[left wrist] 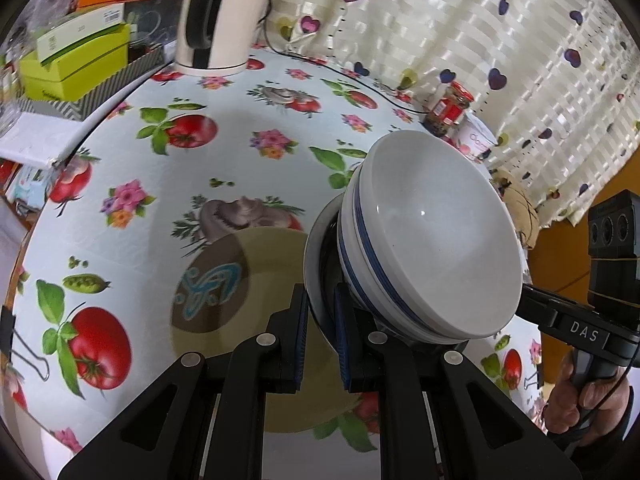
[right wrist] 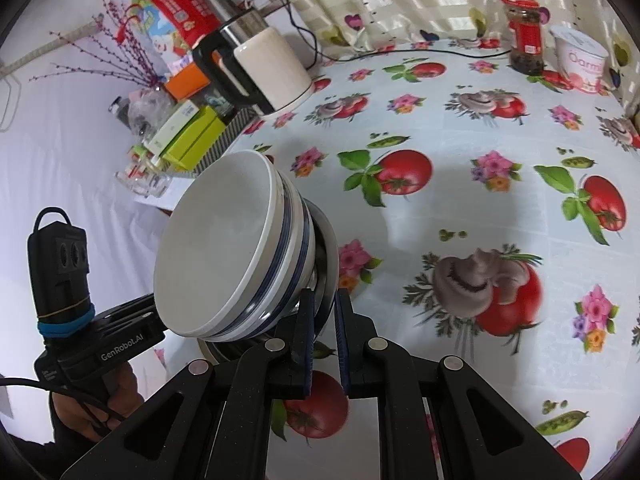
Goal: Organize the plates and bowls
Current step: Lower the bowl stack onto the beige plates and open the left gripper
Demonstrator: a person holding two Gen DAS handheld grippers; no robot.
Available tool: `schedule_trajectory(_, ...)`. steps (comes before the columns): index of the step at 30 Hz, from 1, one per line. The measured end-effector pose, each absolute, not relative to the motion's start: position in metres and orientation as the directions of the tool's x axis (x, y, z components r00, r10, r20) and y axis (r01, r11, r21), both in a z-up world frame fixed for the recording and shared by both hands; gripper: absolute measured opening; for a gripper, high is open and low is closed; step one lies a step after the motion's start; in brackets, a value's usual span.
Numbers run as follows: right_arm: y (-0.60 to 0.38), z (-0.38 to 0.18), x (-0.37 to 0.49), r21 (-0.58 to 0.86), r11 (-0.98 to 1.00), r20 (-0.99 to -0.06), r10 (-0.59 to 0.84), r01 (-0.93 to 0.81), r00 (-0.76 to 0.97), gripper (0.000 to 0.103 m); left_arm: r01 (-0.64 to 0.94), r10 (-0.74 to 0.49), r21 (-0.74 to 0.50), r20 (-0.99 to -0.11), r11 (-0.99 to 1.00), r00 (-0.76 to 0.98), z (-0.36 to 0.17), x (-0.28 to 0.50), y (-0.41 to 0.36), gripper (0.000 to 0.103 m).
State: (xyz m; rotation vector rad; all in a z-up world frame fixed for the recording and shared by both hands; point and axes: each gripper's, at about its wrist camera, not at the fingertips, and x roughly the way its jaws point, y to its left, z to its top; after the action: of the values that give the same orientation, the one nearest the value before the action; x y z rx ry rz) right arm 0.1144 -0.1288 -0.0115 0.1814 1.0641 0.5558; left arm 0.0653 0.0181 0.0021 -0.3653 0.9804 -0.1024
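Grippers on both sides pinch the same white plate by its rim. The left gripper (left wrist: 320, 328) has its two blue-padded fingers nearly together, with the thin edge of the plate (left wrist: 314, 276) clamped between them. The right gripper (right wrist: 323, 324) is closed down the same way on the opposite edge of that plate.

Stacked on the plate are white bowls with blue bands (left wrist: 432, 240), nested one inside another; the exact count is hard to tell. The stack is held clear of the table between the two grippers. In each wrist view it tips to one side, the open mouth of the top bowl turned toward the other gripper, though the cameras themselves are tilted.

Both grippers point downward at a slant toward the table. A hand (left wrist: 576, 392) wraps the black handle of the right gripper at the edge of the left view, and the other hand (right wrist: 100, 404) grips the left tool's handle in the right view.

Below the stack, a yellowish plate with a brown centre and a teal swirl (left wrist: 224, 292) lies flat on the tablecloth (left wrist: 224, 128), which is printed with tomatoes, mushrooms and flowers. Farther back stand a cream electric kettle (left wrist: 220, 20), a red-labelled jar (right wrist: 526, 36) and a yoghurt tub (right wrist: 580, 60) just beside it.
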Motion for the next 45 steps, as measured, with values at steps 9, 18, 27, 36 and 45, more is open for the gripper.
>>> schedule_trajectory(9, -0.103, -0.021, 0.116, 0.403, 0.835, -0.788, 0.524, -0.374, 0.322, 0.010, -0.127, -0.222, -0.346, -0.802, 0.930, 0.555, -0.005, 0.054, 0.039, 0.013)
schedule_trajectory(18, -0.080, -0.031, 0.116, 0.407, 0.823, -0.800, 0.530, -0.396, 0.280, 0.010, -0.170, -0.196, -0.337, -0.813, 0.926, 0.548, -0.010, 0.044, 0.054, 0.013)
schedule_trajectory(27, -0.066, -0.041, 0.117, 0.406, 0.817, -0.815, 0.526, -0.410, 0.242, 0.010, -0.206, -0.182, -0.334, -0.827, 0.920, 0.531, -0.019, 0.039, 0.064, 0.013)
schedule_trajectory(36, -0.060, -0.045, 0.121, 0.390, 0.820, -0.827, 0.512, -0.419, 0.232, 0.011, -0.206, -0.185, -0.341, -0.823, 0.917, 0.537, -0.020, 0.040, 0.066, 0.013)
schedule_trajectory(45, -0.062, -0.044, 0.120, 0.376, 0.818, -0.832, 0.505, -0.436, 0.230, 0.017, -0.204, -0.185, -0.349, -0.810, 0.914, 0.556, -0.020, 0.035, 0.068, 0.014)
